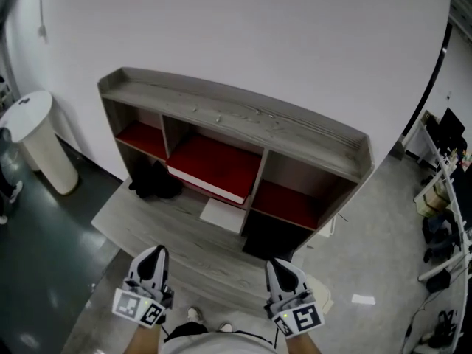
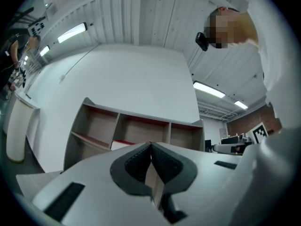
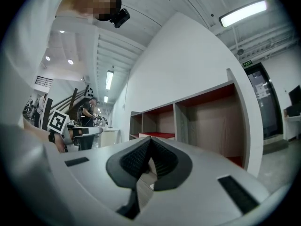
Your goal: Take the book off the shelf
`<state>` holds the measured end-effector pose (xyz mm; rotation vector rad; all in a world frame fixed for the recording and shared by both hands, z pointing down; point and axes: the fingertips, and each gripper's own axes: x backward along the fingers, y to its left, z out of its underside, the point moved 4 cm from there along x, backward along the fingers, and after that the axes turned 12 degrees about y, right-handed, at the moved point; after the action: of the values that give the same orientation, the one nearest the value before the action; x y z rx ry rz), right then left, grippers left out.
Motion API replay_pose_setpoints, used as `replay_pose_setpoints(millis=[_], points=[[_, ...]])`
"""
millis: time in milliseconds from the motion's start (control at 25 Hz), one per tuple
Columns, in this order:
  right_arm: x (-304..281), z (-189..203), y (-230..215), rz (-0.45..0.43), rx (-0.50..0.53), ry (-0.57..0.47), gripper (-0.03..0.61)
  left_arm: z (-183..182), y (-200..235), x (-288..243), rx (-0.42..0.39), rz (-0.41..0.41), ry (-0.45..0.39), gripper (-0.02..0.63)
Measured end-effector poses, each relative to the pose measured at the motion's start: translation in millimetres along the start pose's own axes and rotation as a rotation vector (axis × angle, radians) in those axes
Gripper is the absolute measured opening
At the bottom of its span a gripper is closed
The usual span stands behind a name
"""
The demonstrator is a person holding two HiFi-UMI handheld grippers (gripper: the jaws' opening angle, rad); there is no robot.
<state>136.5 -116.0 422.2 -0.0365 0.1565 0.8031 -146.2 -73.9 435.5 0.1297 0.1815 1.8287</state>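
Looking down from the head view, where does the book (image 1: pixel 217 164) lie?
— Flat in the middle upper compartment of the shelf (image 1: pixel 236 116), red cover up, with its white page edge jutting past the front. A white sheet (image 1: pixel 223 214) lies on the table (image 1: pixel 147 220) just below it. A black bundle (image 1: pixel 155 183) sits by the lower left compartment.

And the tongs in that view?
— The left gripper (image 1: pixel 155 251) and the right gripper (image 1: pixel 276 264) hover at the near side of the table, tips toward the shelf. They are well apart from it and from each other, and neither touches anything.

What does the left gripper view add?
— The left gripper (image 2: pixel 150 145) is clenched. Its ribbed pads meet at the tip with nothing between them. Beyond them the book (image 2: pixel 123 142) shows on its board in the shelf (image 2: pixel 94 121).

And the right gripper view?
— Much the same. The right gripper (image 3: pixel 149 140) is closed on nothing, pads together at the tip. The book (image 3: pixel 157 135) lies past them in the middle compartment, seen from the right end of the shelf (image 3: pixel 244 121).
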Motion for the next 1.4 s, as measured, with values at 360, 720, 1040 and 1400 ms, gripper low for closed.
replay_pose_setpoints(millis=[360,720,1040,1400], points=[[-27,-8,6,0.021,0.031,0.042,0.023,12,24,-35,0.129,0.090,0.007,0.018],[-32,-14,8,0.044,0.038,0.077,0.023,5,35,-97,0.338,0.203,-0.004,0.025],[-35,-15,12,0.058,0.053,0.112,0.023,20,53,-166,0.731,0.302,0.017,0.203],[-26,-17,9,0.124,0.064,0.117,0.023,41,67,-220,0.917,0.245,0.116,0.399]])
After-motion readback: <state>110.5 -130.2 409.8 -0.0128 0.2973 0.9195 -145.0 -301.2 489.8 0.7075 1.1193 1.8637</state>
